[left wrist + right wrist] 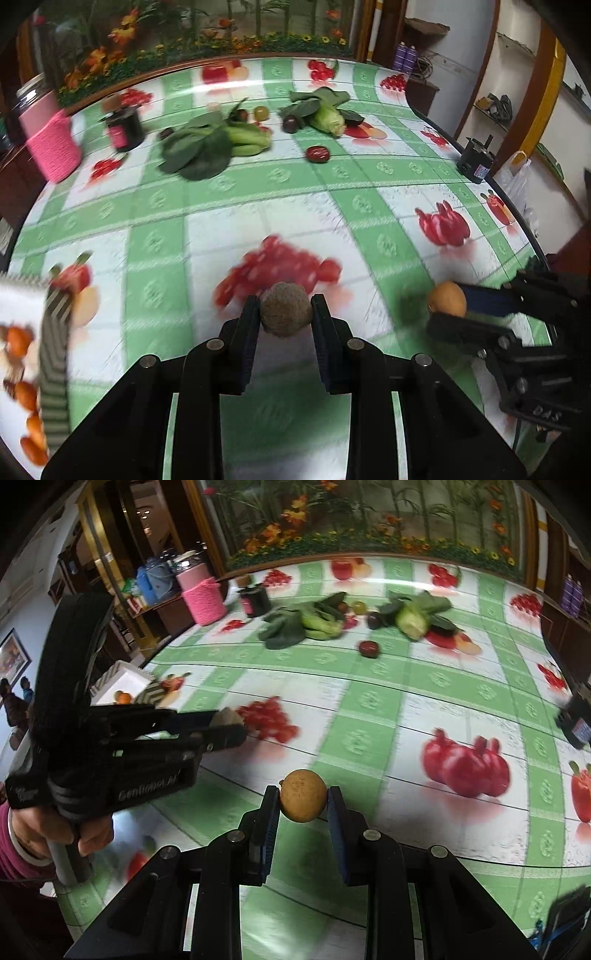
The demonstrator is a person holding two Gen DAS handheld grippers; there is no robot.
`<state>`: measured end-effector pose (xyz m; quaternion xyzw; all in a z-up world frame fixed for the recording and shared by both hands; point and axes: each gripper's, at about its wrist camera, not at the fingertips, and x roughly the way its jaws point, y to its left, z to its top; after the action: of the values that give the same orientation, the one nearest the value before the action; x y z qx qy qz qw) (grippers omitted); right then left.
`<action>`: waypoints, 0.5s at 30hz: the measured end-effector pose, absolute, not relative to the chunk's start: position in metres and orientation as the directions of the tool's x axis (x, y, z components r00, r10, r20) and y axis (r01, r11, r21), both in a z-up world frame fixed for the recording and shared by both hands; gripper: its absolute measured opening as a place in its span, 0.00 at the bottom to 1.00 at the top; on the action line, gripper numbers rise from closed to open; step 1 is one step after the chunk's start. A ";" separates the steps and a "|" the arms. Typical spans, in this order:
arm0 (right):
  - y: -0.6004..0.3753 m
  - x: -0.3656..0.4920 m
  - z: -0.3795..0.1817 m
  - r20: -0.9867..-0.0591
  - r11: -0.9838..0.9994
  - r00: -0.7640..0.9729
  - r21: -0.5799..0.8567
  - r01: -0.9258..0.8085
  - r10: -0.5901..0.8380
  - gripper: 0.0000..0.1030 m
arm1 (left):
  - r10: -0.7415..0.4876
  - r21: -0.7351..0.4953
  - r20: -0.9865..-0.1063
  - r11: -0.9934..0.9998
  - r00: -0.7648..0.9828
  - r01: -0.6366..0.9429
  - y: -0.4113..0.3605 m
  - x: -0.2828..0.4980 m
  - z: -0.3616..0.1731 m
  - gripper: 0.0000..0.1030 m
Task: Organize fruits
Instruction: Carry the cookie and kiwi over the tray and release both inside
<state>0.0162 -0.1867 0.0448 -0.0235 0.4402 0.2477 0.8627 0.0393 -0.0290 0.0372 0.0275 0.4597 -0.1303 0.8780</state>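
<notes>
left gripper [284, 314] jaws clamped on rough brown fruit [283, 309], clear of table [258, 192]. right gripper [303, 801] jaws clamped on tan fruit [303, 795]. carry both level to white tray [123, 681] at left; release low, one at a time.

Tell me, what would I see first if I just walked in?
Two black claws, each pinching a little round fruit above the green checked tablecloth: the left claw holds a rough brown fruit, the right claw a smooth yellow fruit. Farther back lie leafy greens.
</notes>
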 end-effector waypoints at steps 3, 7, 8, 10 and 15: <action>-0.165 0.010 0.049 -0.767 0.859 0.479 0.180 -0.479 0.428 0.26 | -0.177 -0.065 -0.814 0.974 0.553 0.216 -0.006 0.021 0.042 0.24; -0.133 0.003 0.054 -0.765 0.830 0.457 0.176 -0.529 0.454 0.26 | -0.146 -0.061 -0.809 0.984 0.570 0.164 0.029 0.001 0.050 0.24; -0.122 0.000 0.056 -0.763 0.819 0.450 0.176 -0.547 0.464 0.26 | -0.139 -0.059 -0.807 0.986 0.575 0.155 0.037 -0.003 0.052 0.24; -0.103 -0.005 0.060 -0.757 0.797 0.437 0.177 -0.578 0.485 0.26 | -0.116 -0.058 -0.806 0.991 0.581 0.118 0.061 -0.013 0.058 0.24; -0.057 -0.017 0.066 -0.748 0.741 0.393 0.190 -0.644 0.534 0.26 | -0.049 -0.052 -0.803 0.999 0.594 0.013 0.126 -0.035 0.070 0.24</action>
<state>-0.0173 -0.0566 0.0657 -0.0651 0.4220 0.3540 0.8321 -0.0353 0.1262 0.0696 -0.0205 0.4501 -0.0174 0.8926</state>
